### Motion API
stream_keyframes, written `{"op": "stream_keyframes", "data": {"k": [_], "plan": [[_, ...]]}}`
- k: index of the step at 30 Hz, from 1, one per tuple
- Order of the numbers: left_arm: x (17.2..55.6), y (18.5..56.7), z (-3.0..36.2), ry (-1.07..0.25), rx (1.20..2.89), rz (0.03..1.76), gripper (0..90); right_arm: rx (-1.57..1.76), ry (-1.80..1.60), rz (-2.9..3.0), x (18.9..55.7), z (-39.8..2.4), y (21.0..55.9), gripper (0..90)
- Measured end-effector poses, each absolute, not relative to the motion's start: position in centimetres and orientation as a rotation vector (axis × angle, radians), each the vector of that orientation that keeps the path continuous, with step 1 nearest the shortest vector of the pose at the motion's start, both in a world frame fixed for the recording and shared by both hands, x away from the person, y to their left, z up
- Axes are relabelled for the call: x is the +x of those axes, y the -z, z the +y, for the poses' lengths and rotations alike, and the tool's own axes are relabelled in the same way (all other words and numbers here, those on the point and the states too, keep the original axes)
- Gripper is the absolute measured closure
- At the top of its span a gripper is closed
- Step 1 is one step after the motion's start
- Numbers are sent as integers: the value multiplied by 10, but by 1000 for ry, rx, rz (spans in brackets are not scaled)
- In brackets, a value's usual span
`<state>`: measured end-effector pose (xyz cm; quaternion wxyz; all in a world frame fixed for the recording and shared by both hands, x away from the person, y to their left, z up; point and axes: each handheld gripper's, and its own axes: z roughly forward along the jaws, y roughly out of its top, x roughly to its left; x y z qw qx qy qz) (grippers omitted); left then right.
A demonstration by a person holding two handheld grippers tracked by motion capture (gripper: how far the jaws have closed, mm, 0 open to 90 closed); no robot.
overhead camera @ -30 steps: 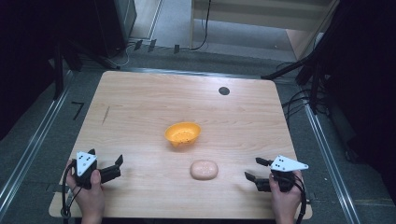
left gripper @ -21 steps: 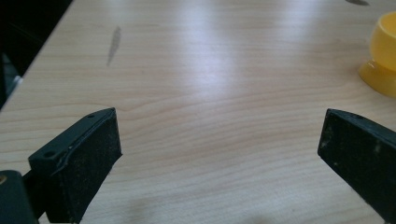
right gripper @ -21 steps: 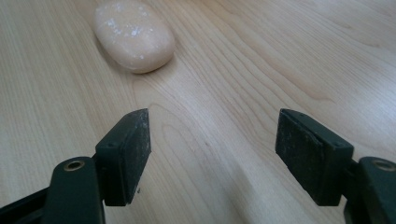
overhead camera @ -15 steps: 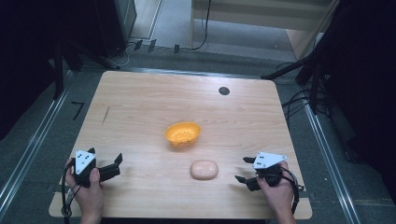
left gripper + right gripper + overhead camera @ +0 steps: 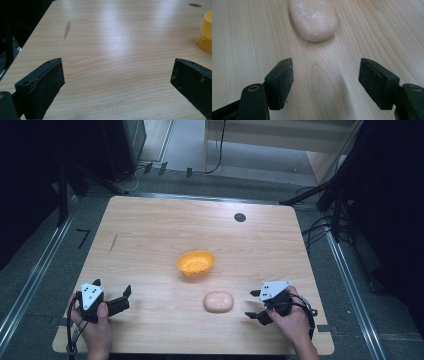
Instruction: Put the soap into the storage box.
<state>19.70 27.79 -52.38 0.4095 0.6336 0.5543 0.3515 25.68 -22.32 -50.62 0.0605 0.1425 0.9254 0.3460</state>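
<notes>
Pale pink bun-shaped lump [image 5: 218, 301] lies on wooden counter [image 5: 150, 235], near its front edge, just in front of orange bowl [image 5: 195, 262] and apart from it. Right tongs [image 5: 254, 304] aim at lump from its right, close but not touching; jaws have just been closing, still parted, bare counter between them. In right gripper view lump [image 5: 313, 18] sits ahead of jaw tips. Left tongs [image 5: 111, 288] rest at counter's front left, spread wide, gripping nothing.
</notes>
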Motion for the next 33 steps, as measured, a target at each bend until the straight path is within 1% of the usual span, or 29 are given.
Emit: {"op": "stream_keyframes", "data": {"k": [17,33], "plan": [[198,524,278,-854,1604,1384,0,271,-981,2879,273,-184,492,294],[199,524,279,-828,1615,1378,0,165,-925,2951,282,-153,495,277]]}}
